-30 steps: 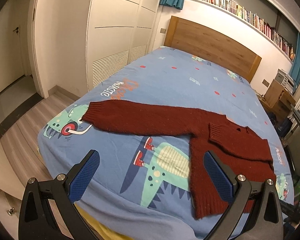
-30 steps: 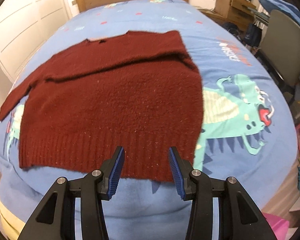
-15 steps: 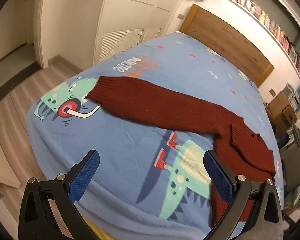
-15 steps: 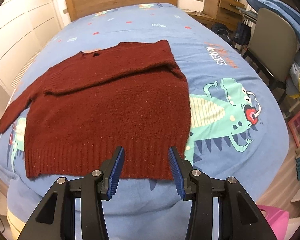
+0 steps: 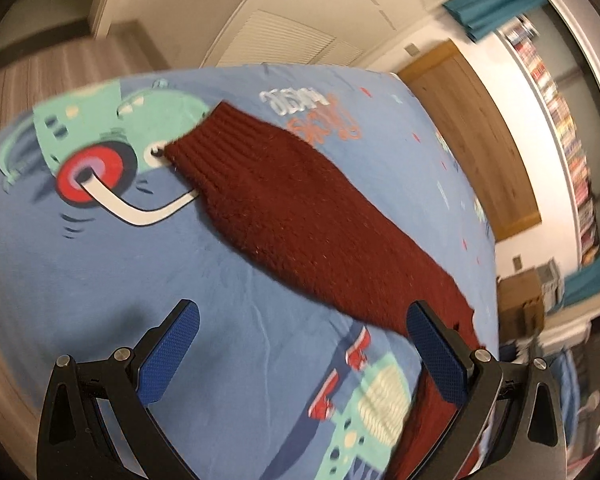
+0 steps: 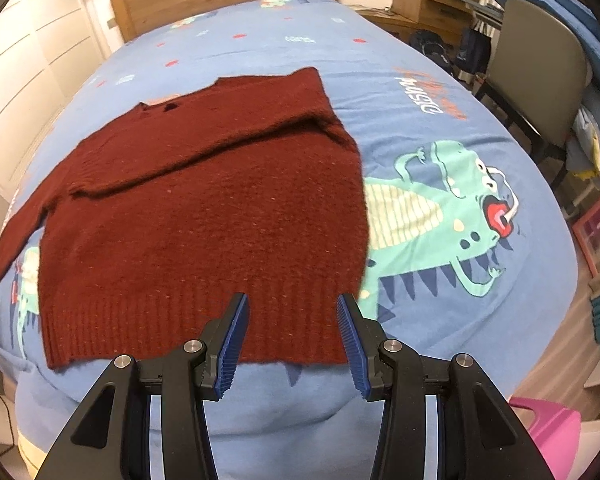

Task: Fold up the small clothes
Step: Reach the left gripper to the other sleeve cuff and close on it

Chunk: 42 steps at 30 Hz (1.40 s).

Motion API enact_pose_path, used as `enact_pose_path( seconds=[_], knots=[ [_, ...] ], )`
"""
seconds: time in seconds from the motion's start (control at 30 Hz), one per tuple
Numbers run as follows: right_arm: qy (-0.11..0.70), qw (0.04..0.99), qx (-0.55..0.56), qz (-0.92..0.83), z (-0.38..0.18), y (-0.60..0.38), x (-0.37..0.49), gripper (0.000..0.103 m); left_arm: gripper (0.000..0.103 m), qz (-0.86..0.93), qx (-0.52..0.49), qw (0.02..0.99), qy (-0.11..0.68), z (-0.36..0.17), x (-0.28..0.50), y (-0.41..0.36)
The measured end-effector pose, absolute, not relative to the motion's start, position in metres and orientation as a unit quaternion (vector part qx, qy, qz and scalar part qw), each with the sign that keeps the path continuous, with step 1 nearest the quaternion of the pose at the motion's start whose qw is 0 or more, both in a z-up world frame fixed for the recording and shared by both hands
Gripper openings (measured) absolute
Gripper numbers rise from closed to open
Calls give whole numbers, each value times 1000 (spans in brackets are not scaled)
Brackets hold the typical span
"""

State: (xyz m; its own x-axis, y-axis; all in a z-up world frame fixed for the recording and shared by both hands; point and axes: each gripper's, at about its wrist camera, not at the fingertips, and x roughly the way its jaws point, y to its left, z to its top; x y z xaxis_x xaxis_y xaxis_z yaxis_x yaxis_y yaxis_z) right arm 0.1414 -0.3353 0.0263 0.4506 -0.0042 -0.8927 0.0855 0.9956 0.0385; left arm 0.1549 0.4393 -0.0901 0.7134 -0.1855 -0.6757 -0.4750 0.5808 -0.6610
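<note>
The dark red knitted sweater (image 6: 204,208) lies flat on the blue dinosaur-print bed sheet (image 6: 440,128), body spread out, one sleeve already folded across the chest, and the other sleeve (image 5: 300,216) stretched straight out sideways. That outstretched sleeve is what the next move turns on. In the left wrist view its long axis runs diagonally, from the ribbed cuff (image 5: 204,148) at upper left down toward the shoulder at lower right, so it lies across the line of the fingers, not along it. The left gripper (image 5: 300,354) is the nearer one: its fingers are spread wide with nothing between them, above bare sheet, with the sleeve ahead of them and the cuff farther off to the left. The right gripper (image 6: 292,344) hangs over the sweater's ribbed hem (image 6: 180,332), its fingers partly spread and empty, the hem edge just beneath and between them. Judging from this, the sleeve fold falls to the left hand.
</note>
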Motion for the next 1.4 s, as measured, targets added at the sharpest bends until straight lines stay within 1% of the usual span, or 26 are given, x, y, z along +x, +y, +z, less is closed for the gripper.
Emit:
enact_pose_path(
  seconds=[0.13,0.27,0.43,0.53,0.63,0.77,0.87,0.93,1.0,1.03,1.07,1.1,1.17,1.2,1.27,1.3,1.37,1.4],
  knots=[
    [531,845,41,-42,23,-347,137,47,101,84,-480,796,359,-109,164,451],
    [536,841,45,-61,22,-360,134,47,96,87,-499,785,357,-126,173,459],
    [542,835,49,-73,18,-369,133,47,96,84,-518,785,330,-129,175,470],
    [548,831,55,-76,14,-371,134,47,90,76,-541,781,304,-134,179,479],
    [553,828,48,-75,12,-368,136,47,89,61,-576,769,272,-140,179,489],
    [554,828,44,-71,11,-363,139,47,83,32,-618,751,230,-145,176,500],
    [558,826,41,-69,9,-360,141,47,81,9,-649,736,194,-148,171,509],
    [560,824,39,-68,6,-358,143,47,78,-11,-663,725,183,-150,175,512],
    [563,823,38,-67,5,-356,144,47,74,-15,-660,727,190,-148,180,513],
    [563,823,37,-66,4,-355,145,47,70,-13,-657,728,196,-148,182,513],
    [563,823,36,-64,4,-353,146,47,63,-8,-656,727,201,-148,184,514],
    [563,823,34,-63,4,-352,147,47,59,-2,-658,724,205,-149,185,517],
    [562,824,30,-60,5,-349,147,47,43,17,-665,716,212,-154,189,523],
    [561,825,28,-59,5,-349,147,47,40,27,-665,714,217,-155,190,527],
    [562,825,29,-59,4,-350,147,47,28,43,-660,714,232,-156,191,528],
    [562,824,32,-60,3,-351,147,47,24,47,-656,714,240,-154,191,529],
    [563,823,37,-61,1,-353,146,47,8,59,-645,718,257,-154,192,524],
    [564,823,40,-61,0,-354,145,47,6,64,-641,719,261,-154,192,524]
  ],
)
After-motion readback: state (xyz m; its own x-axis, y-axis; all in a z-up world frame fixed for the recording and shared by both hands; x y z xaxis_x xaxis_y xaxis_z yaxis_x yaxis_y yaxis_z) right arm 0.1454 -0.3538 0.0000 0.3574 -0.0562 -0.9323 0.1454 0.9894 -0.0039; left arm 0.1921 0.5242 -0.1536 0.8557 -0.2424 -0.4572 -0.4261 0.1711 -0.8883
